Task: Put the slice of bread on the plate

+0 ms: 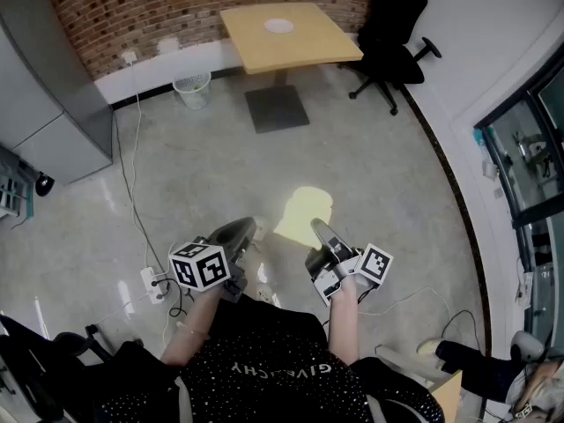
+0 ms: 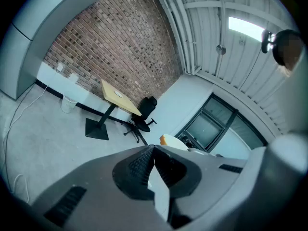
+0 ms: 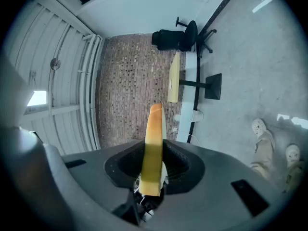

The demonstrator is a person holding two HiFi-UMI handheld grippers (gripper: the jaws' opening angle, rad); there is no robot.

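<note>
A pale slice of bread (image 1: pixel 304 214) sticks out over the floor, and my right gripper (image 1: pixel 317 228) is shut on it. In the right gripper view the bread (image 3: pixel 155 143) stands edge-on between the two jaws, crust toward the camera. My left gripper (image 1: pixel 240 232) is beside it, shut with nothing in it; its jaws meet at the tips (image 2: pixel 153 148). A corner of the bread (image 2: pixel 166 139) shows just past them. The white plate (image 1: pixel 279 25) lies on a wooden table (image 1: pixel 291 47) several steps ahead, by the brick wall. The table (image 3: pixel 174 78) also shows in the right gripper view.
A black office chair (image 1: pixel 392 25) stands right of the table and a white wastebasket (image 1: pixel 192 89) to its left. A grey cabinet (image 1: pixel 53 104) fills the left side. A power strip with cables (image 1: pixel 152 280) lies on the floor near my feet (image 3: pixel 262 131).
</note>
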